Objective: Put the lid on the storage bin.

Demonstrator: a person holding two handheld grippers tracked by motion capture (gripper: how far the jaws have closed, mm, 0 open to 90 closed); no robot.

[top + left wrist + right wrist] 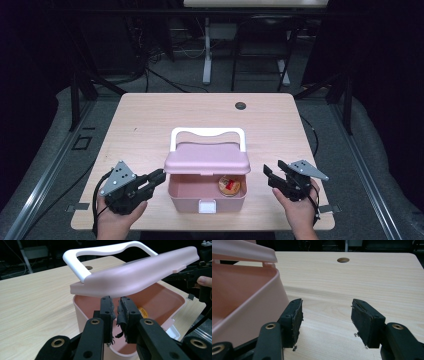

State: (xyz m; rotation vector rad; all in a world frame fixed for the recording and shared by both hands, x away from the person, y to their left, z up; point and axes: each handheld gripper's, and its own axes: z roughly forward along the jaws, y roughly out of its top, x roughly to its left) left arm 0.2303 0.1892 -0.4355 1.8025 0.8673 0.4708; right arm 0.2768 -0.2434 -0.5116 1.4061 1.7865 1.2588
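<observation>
1. The left tongs (115, 315) have their jaws nearly closed, with just a narrow gap between the two frayed pads. In the left gripper view the pads sit at the near rim of the pink box (160, 302), just under the lid's edge; whether they pinch the rim or merely stand over it I cannot tell.
2. In the high view the left tongs (159, 176) point at the box's left side, tips touching or just beside it.
3. The right tongs (326, 318) stand clearly apart, holding nothing; bare table (362, 277) shows between the pads. The left-hand jaw in that view is just beside the box's outer wall (242, 302); contact cannot be judged.
4. In the high view the right tongs (272, 176) are near the box's right side, with a gap of table between.
5. The pink box (186, 194) stands on the table (150, 120) at its near middle, between the two tongs. Its lid (207, 158) is raised and partly open, with the white handle (208, 133) upright behind it.
6. Counts: one box, one lid, one white handle, one white latch (207, 205) on the front, one round orange-and-red item (229, 185) inside at the right, two tongs, two hands, one hole (240, 105) in the table's far part.
7. The high view gives the whole item inside and the latch; the left gripper view catches only an orange sliver (143, 312) of it past its jaw, plus the far hand's fingertip (205, 280). The right gripper view shows the box wall, the lid's corner (244, 252) and the hole (343, 259).
</observation>
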